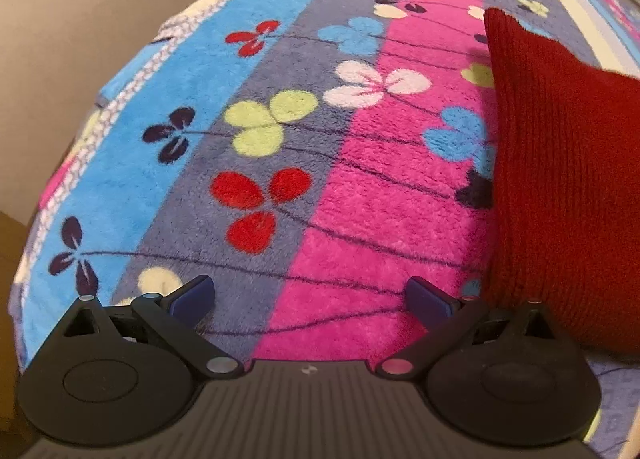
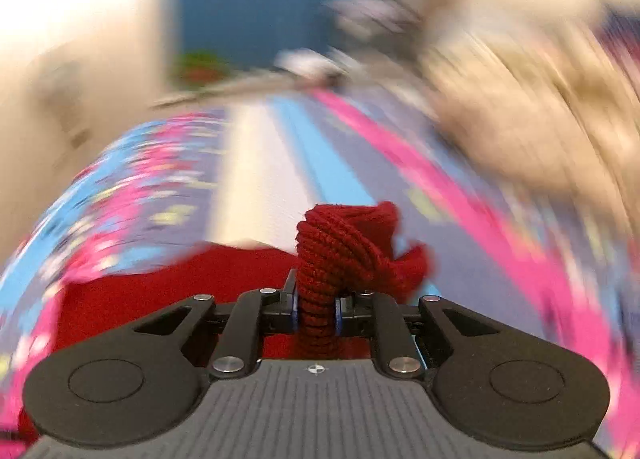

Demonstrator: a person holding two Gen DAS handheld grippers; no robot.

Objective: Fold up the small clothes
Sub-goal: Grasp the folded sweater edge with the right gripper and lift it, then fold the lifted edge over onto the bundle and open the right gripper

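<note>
So I've got my right gripper (image 2: pixel 316 315) pinched tight on a bunched-up edge of the red knit garment (image 2: pixel 344 243), lifted a bit off the flowery fleece blanket (image 2: pixel 120 195). That view is badly smeared, so I can't say much beyond that. My left gripper (image 1: pixel 310 295) is spread wide, holding nothing, hovering over the blanket with the garment's other end just to its right. Looks to me like I'm mid-fold, carrying 1 edge over. Next I'd want the left side pinning or grabbing the near corner so the knit doesn't drag along.
</note>
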